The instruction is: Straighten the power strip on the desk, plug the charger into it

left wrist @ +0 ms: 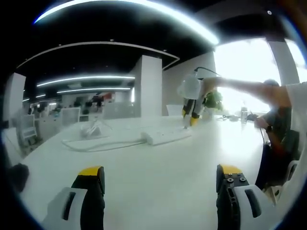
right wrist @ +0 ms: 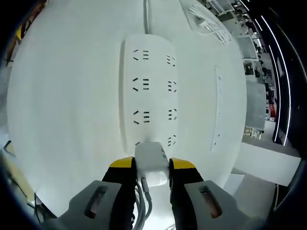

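A white power strip [right wrist: 148, 91] lies flat on the white desk [right wrist: 62, 110] with its cord running off at the far end. My right gripper [right wrist: 151, 168] is shut on a white charger [right wrist: 152, 163], held over the near end of the strip; the charger's cable hangs down between the jaws. In the left gripper view the same power strip [left wrist: 165, 136] lies mid-desk, and the right gripper [left wrist: 191, 119] stands upright over its right end under a person's outstretched arm. My left gripper [left wrist: 160, 179] hovers open above the near desk, holding nothing.
A white cable [left wrist: 98, 143] loops left of the strip, beside a small white object [left wrist: 93, 129]. A second long white strip [right wrist: 218, 108] lies right of the power strip. A seated person [left wrist: 278, 129] is at the desk's right edge. Office desks and chairs stand behind.
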